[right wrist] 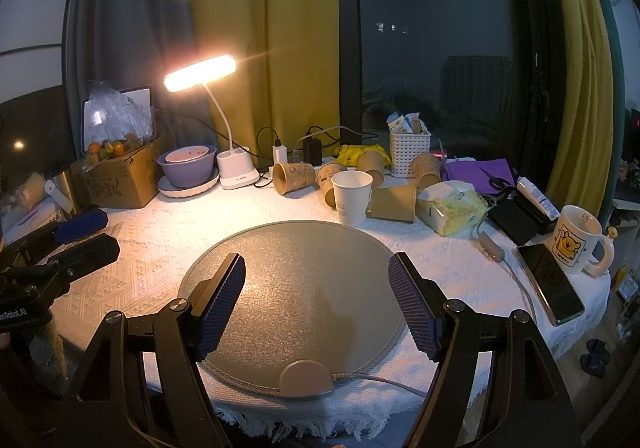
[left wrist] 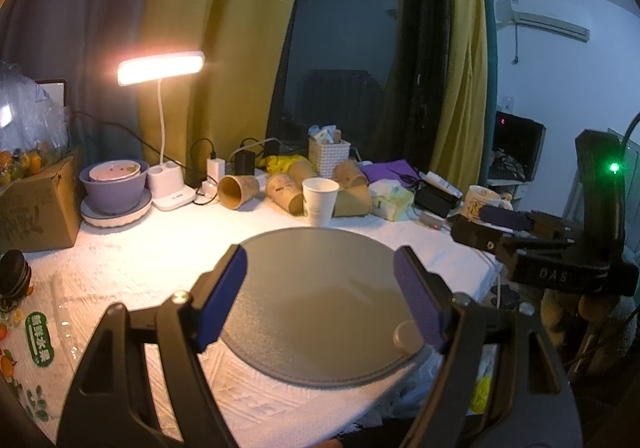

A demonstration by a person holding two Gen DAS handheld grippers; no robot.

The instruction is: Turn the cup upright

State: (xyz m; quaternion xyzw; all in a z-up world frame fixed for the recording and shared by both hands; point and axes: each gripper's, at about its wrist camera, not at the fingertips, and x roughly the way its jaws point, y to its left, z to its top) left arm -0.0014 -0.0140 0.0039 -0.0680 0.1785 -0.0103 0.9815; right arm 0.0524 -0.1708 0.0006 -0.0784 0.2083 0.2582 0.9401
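Note:
A white paper cup (left wrist: 319, 201) (right wrist: 351, 197) stands upright behind the round grey mat (left wrist: 316, 300) (right wrist: 296, 288). Several brown paper cups lie on their sides around it, one at the left (left wrist: 238, 190) (right wrist: 292, 177), one just right of the white cup (right wrist: 392, 202). My left gripper (left wrist: 320, 288) is open and empty over the mat. It also shows at the left edge of the right wrist view (right wrist: 86, 234). My right gripper (right wrist: 316, 296) is open and empty over the mat. It also shows at the right of the left wrist view (left wrist: 492, 228).
A lit desk lamp (right wrist: 200, 73), a purple bowl (right wrist: 188, 167) on a plate, a cardboard box (right wrist: 120, 178), chargers, a white basket (right wrist: 409, 152), a tissue pack (right wrist: 452, 208), a phone (right wrist: 554, 282) and a bear mug (right wrist: 578, 246) crowd the table's back and right.

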